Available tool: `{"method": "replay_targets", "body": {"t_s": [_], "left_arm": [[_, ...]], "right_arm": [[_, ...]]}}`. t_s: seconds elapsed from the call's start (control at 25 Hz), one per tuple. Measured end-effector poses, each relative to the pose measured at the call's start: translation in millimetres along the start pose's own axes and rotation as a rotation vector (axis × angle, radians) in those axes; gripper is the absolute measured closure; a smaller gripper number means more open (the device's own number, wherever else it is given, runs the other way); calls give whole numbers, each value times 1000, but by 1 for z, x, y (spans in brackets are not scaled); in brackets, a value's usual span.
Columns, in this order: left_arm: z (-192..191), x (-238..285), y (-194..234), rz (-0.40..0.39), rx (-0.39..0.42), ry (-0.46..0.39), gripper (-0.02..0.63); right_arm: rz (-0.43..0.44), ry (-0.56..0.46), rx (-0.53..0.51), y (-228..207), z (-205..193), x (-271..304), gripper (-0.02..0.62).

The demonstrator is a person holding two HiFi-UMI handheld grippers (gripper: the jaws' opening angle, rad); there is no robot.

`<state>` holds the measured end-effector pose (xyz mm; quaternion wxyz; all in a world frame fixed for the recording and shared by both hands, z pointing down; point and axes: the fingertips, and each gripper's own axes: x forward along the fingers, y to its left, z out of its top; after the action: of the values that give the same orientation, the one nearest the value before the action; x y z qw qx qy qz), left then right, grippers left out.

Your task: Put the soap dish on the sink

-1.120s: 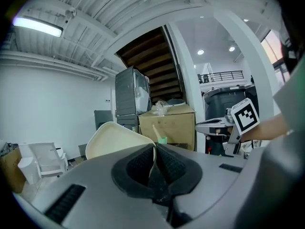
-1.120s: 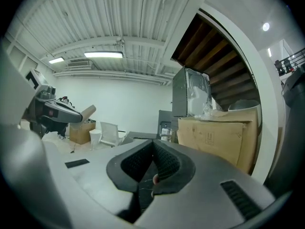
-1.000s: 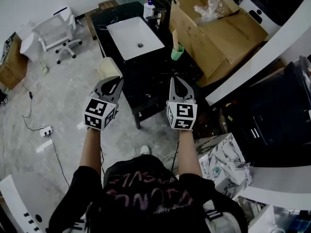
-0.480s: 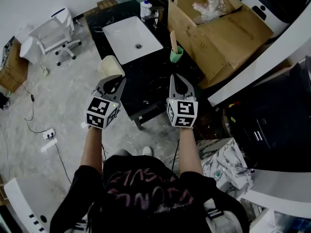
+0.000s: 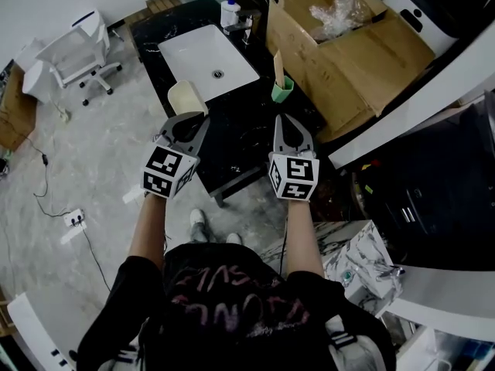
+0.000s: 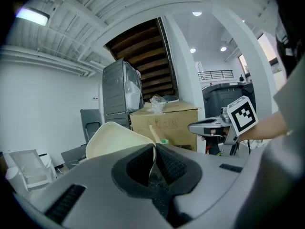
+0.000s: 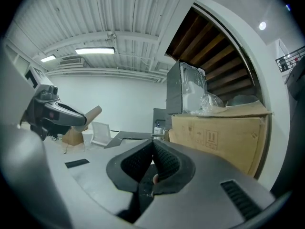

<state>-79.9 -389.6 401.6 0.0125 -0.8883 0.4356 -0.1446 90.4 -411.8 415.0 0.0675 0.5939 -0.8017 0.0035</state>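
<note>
The soap dish (image 5: pixel 186 97) is a cream shallow shell, held by its edge in my left gripper (image 5: pixel 188 119), which is shut on it. It hangs at the near left edge of the black counter (image 5: pixel 247 130), short of the white sink basin (image 5: pixel 203 56). In the left gripper view the soap dish (image 6: pixel 113 136) rises to the left of the closed pads (image 6: pixel 167 164). My right gripper (image 5: pixel 285 122) is shut with nothing in it, hovering over the counter's front. In the right gripper view its fingertips (image 7: pixel 159 152) meet.
A green cup (image 5: pixel 281 90) with a wooden stick stands on the counter right of the basin. A soap bottle (image 5: pixel 229 12) sits behind the faucet. A large open cardboard box (image 5: pixel 348 49) is at the right. A white chair (image 5: pixel 76 49) stands left on the marble floor.
Both grippers have moved forward toward the counter, the left one carrying the soap dish nearer the basin. The person has stepped closer.
</note>
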Motion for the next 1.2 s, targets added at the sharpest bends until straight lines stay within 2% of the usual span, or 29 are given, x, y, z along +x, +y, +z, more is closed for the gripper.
{"method": "replay_targets", "body": {"t_s": [0.32, 0.64, 1.0, 1.2], "left_arm": [[-4, 23, 6, -58, 6, 4, 577], [-26, 47, -5, -117, -15, 58, 575], [-81, 66, -31, -199, 10, 231, 575], [-120, 72, -49, -261, -13, 349, 575]], "right_arm": [[-38, -1, 49, -8, -2, 14, 581], [-54, 8, 31, -17, -5, 18, 581], [-66, 40, 28, -24, -20, 20, 581], [-58, 53, 26, -22, -27, 23, 581]]}}
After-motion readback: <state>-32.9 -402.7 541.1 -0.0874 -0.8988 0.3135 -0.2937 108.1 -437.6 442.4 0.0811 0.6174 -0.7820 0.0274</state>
